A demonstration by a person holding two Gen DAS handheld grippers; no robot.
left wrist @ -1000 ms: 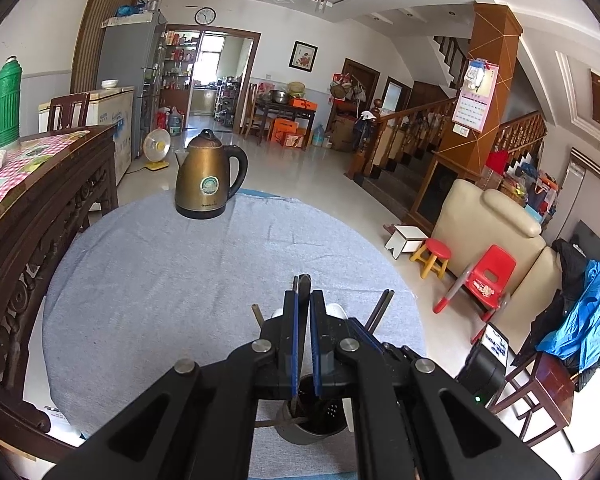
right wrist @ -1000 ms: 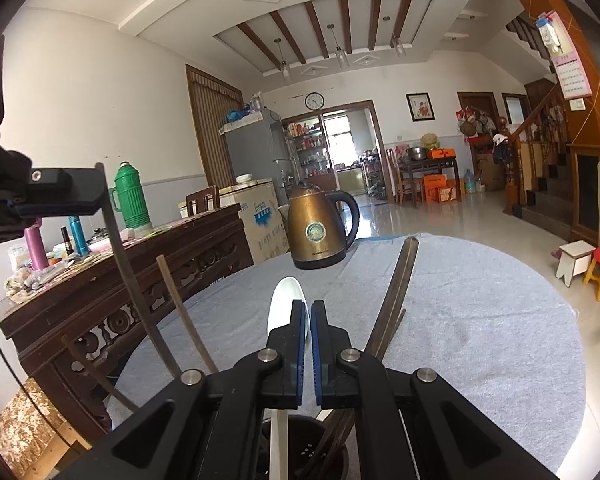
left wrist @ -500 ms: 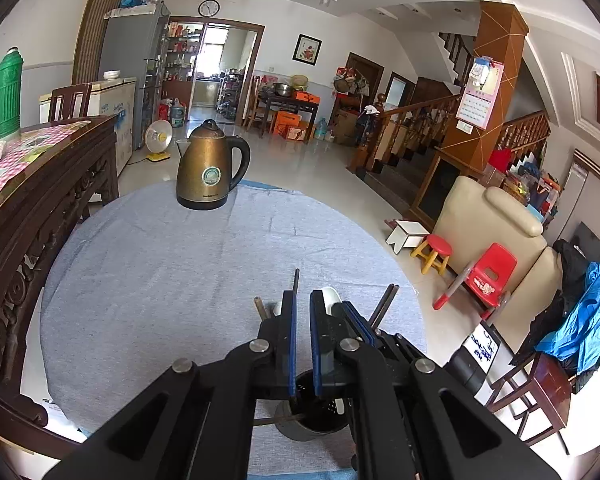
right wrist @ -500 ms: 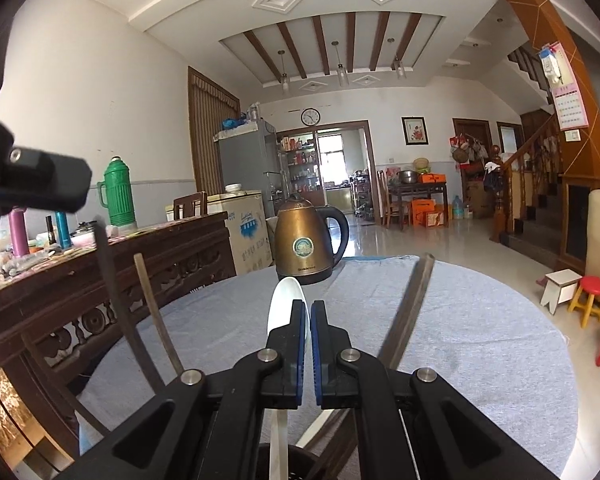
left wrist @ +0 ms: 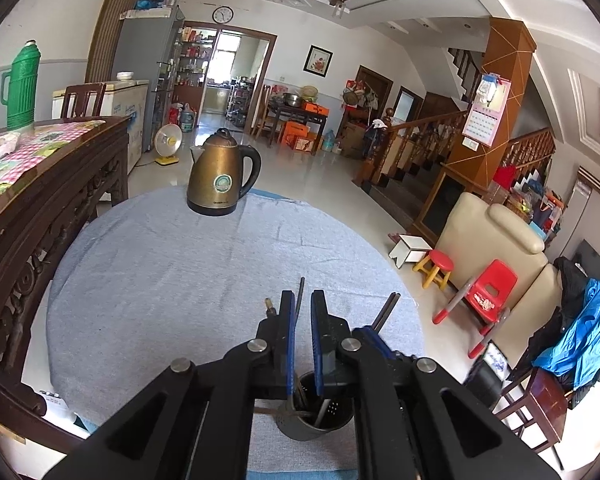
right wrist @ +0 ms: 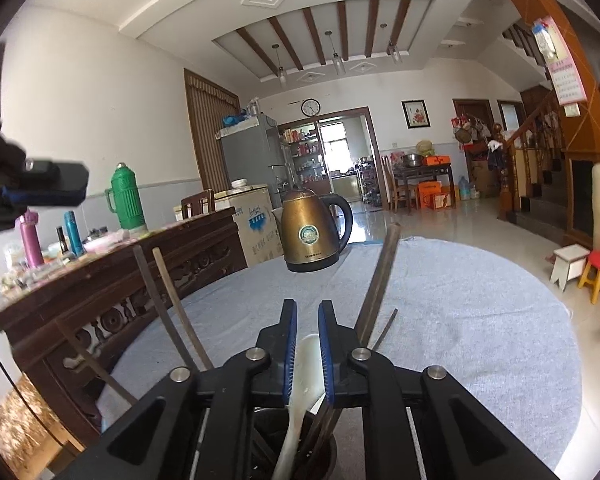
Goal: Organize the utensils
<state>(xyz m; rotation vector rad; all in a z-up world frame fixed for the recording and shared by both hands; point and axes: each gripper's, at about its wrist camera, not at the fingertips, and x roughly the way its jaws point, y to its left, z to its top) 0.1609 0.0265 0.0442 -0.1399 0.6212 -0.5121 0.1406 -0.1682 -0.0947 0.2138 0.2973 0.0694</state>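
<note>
A dark perforated utensil holder [left wrist: 316, 420] stands on the blue-grey cloth near the table's front edge and holds several dark chopsticks [left wrist: 384, 312]. My left gripper [left wrist: 303, 304] hovers above it, jaws slightly apart, with a thin chopstick tip [left wrist: 300, 292] showing in the gap, not clamped. In the right wrist view the holder [right wrist: 292, 440] sits just below my right gripper [right wrist: 304, 316], whose jaws are apart. A white spoon [right wrist: 306, 356] stands loose in the holder between them. Chopsticks [right wrist: 376, 280] lean to both sides.
A bronze electric kettle [left wrist: 222, 176] stands at the table's far edge. A carved dark wood sideboard [left wrist: 40, 200] with a green thermos [left wrist: 20, 84] runs along the left. Stools, a red child chair [left wrist: 488, 292] and a cream sofa are on the right.
Both grippers opened a little. The left let go of its chopstick and rose; the right released the white spoon, which now sits lower in the holder.
</note>
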